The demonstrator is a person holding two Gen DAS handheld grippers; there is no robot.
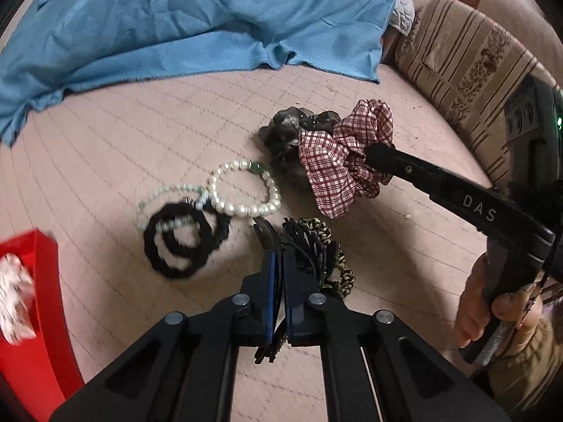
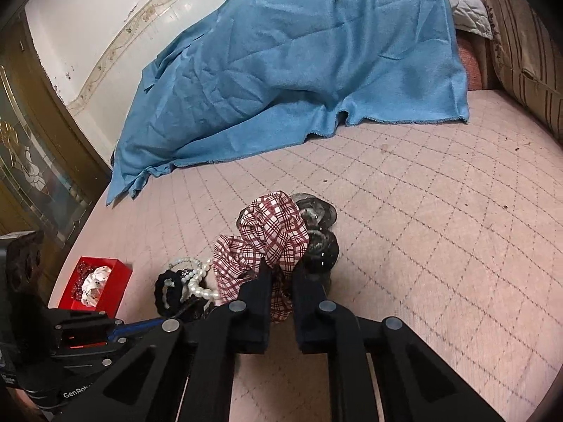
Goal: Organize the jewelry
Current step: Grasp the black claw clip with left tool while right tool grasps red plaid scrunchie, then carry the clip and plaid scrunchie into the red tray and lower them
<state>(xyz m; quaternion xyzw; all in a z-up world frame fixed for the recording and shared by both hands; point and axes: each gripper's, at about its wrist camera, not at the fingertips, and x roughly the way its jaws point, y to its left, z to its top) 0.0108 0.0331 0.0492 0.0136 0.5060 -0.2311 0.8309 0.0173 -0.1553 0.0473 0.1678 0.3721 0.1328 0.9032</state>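
Note:
My left gripper point(image 1: 279, 256) is shut on a black claw clip point(image 1: 306, 242), with a leopard-print hair tie point(image 1: 337, 263) just behind it. My right gripper point(image 2: 281, 274) is shut on a red plaid scrunchie point(image 2: 271, 235), also in the left wrist view point(image 1: 346, 158). A dark sheer scrunchie point(image 1: 292, 133) lies behind it. A pearl bracelet point(image 1: 246, 190), a smaller bead bracelet point(image 1: 169, 193) and two black hair ties point(image 1: 183, 242) lie on the pink mattress point(image 2: 440, 228). A red box point(image 2: 95, 283) holds a white scrunchie and dark beads.
A blue blanket point(image 2: 299, 59) covers a mound at the back of the bed. A striped cushion point(image 1: 468, 59) lies at the right. A wooden cabinet with glass doors point(image 2: 31, 154) stands left of the bed.

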